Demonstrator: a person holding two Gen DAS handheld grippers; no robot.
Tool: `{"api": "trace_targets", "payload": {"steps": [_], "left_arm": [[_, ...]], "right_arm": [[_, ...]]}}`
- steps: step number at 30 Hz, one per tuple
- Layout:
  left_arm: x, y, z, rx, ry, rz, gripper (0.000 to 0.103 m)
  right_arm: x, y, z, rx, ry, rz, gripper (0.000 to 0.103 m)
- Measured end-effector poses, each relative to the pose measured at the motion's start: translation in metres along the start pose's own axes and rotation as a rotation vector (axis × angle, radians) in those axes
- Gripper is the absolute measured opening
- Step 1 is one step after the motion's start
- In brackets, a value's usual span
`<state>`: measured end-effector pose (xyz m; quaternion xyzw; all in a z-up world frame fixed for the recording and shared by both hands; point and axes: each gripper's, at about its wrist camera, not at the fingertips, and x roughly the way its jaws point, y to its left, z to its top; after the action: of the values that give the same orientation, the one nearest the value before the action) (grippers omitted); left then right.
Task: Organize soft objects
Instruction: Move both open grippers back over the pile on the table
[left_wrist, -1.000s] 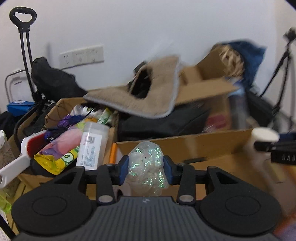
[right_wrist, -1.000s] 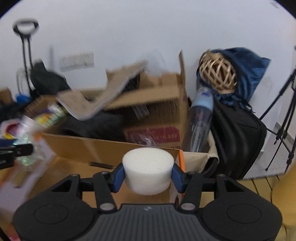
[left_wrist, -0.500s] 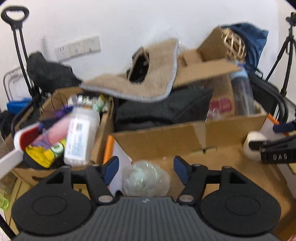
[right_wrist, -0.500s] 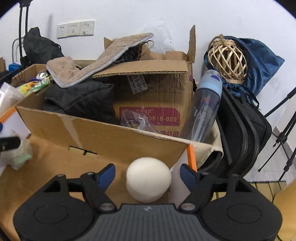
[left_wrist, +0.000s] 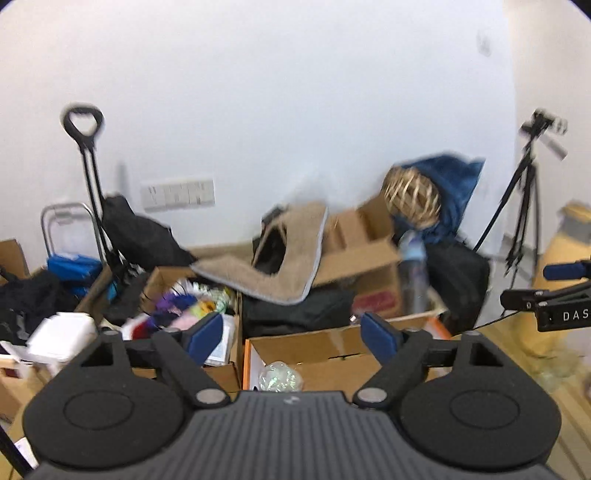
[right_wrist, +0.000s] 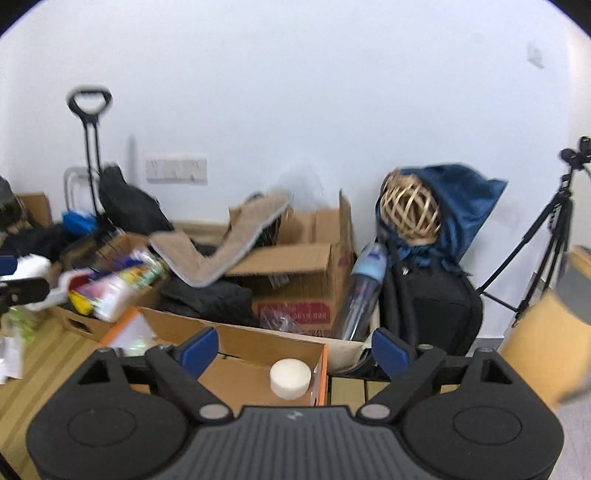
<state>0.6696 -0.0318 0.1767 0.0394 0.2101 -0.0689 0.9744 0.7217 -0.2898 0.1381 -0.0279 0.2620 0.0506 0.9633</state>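
Left gripper (left_wrist: 291, 338) jaws stand wide, have just been opening, nothing between the pads; the iridescent film ball (left_wrist: 279, 376) lies loose below the gap in the near cardboard box (left_wrist: 314, 347), at its left end by the orange-edged wall, clear of both pads

Right gripper (right_wrist: 293, 347) jaws likewise wide and just been opening, empty; the white foam puck (right_wrist: 290, 376) sits flat on the floor of the same box (right_wrist: 258, 347), below the gap, tucked into the right corner just beside the orange edge

Beyond the left jaws, left of the gap: a box of mixed packaging (left_wrist: 184, 306), blurred. Straight ahead past the box wall: a black padded bag (left_wrist: 295, 314), a tan mat (left_wrist: 288, 266) draped over an open carton (left_wrist: 362, 258). Right of the gap: a clear water bottle (right_wrist: 364, 291) leaning at the carton, a black backpack (right_wrist: 432, 306), a wicker ball (right_wrist: 410, 210) wrapped in blue cloth (right_wrist: 461, 210)

Far back: trolley handle (left_wrist: 83, 122), wall sockets (left_wrist: 177, 194), a tripod (right_wrist: 546, 236) at far right. The right gripper's finger shows at the right edge of the left wrist view
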Motion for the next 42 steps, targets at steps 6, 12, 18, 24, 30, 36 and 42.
{"api": "trace_targets", "payload": {"steps": [6,12,18,24,30,36,42], "left_arm": [[-0.133,-0.003,-0.029,-0.046,-0.115,0.041,0.099],[-0.255,-0.005,-0.112,-0.059,-0.272,0.052,0.103],[-0.342,-0.011,-0.225,-0.078,-0.326,0.056,0.103],[-0.362,-0.022,-0.288,-0.047,-0.212,-0.016,0.103],[-0.343,-0.025,-0.290,-0.067,-0.188,-0.001,0.103],[-0.302,-0.021,-0.309,-0.073,-0.091,0.002,0.103],[-0.234,-0.002,-0.313,-0.169,-0.006,-0.002,0.099]], "right_arm": [[-0.128,-0.006,-0.039,0.032,-0.105,0.084,0.101],[-0.236,0.009,-0.121,0.011,-0.214,0.148,0.103],[-0.316,0.040,-0.230,-0.017,-0.315,0.106,0.103],[-0.344,0.075,-0.323,-0.038,-0.265,0.125,0.103],[-0.336,0.090,-0.339,-0.068,-0.217,0.127,0.103],[-0.302,0.089,-0.341,0.012,-0.172,0.179,0.092],[-0.238,0.089,-0.335,0.091,-0.082,0.227,0.063]]}}
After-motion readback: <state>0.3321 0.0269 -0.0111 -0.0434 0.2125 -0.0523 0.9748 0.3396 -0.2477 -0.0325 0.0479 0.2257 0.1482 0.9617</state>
